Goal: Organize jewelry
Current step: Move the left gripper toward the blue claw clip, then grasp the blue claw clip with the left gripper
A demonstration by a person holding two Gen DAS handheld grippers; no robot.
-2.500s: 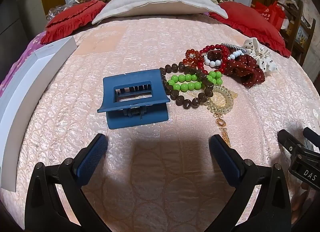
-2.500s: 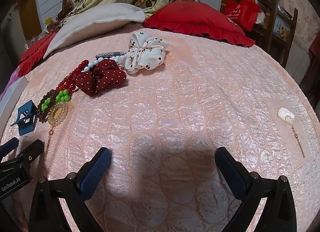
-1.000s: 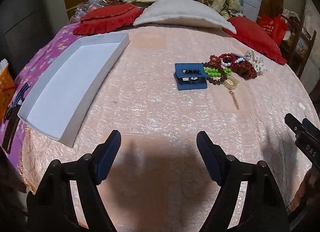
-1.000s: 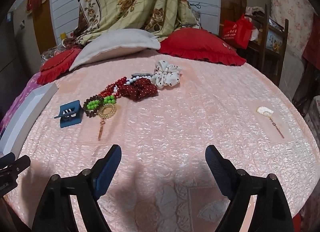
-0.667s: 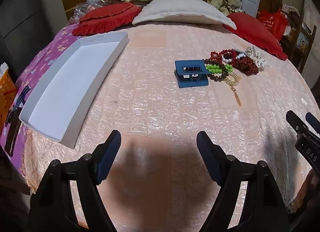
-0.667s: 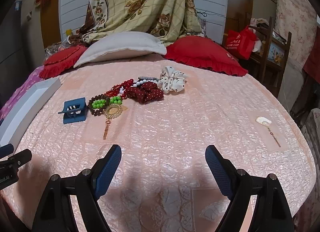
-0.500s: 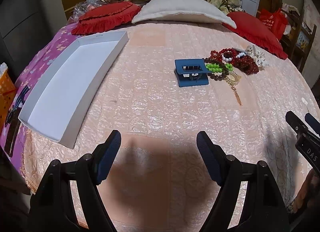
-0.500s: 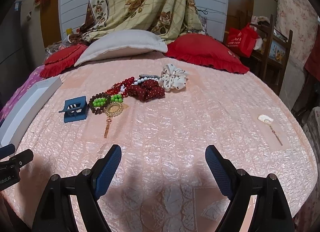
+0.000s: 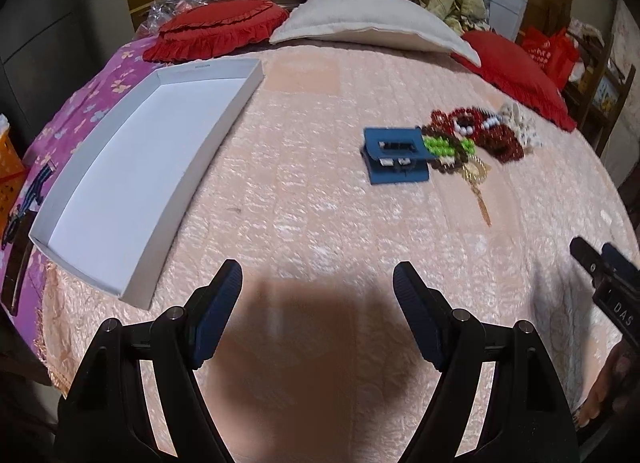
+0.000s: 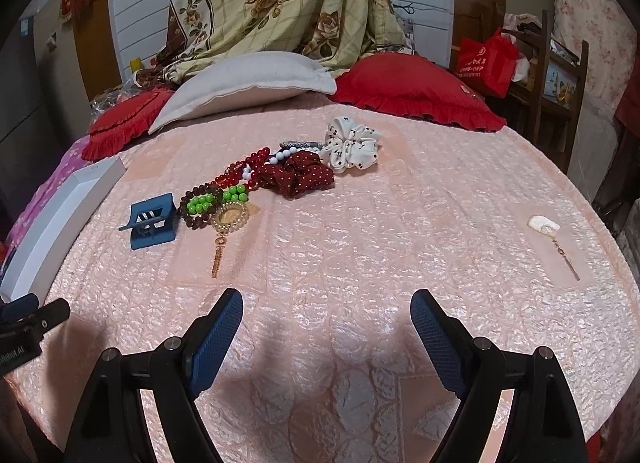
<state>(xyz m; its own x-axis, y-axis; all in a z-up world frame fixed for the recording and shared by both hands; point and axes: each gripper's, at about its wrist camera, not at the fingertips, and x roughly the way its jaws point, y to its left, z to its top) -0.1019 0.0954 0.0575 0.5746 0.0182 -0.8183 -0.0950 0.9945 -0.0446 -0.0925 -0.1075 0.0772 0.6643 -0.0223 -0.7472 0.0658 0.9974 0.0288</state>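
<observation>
Both your grippers' jaws spread wide, left gripper [image 9: 317, 283] and right gripper [image 10: 327, 311] holding nothing, above the bed [image 10: 360, 247], "DAS" legible on right gripper's side.

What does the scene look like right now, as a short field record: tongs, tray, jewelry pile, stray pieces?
left tongs: open, empty, above the bedspread
right tongs: open, empty, above the bedspread
white tray: at the bed's left edge, nothing in it
blue hair claw: on the bedspread, left end of the pile
pile: green bead bracelet, brown bead bracelet, gold coil tie, red bead strand, dark red scrunchie, white scrunchie
stray: white pendant alone at far right
bedspread: pink, quilted
</observation>
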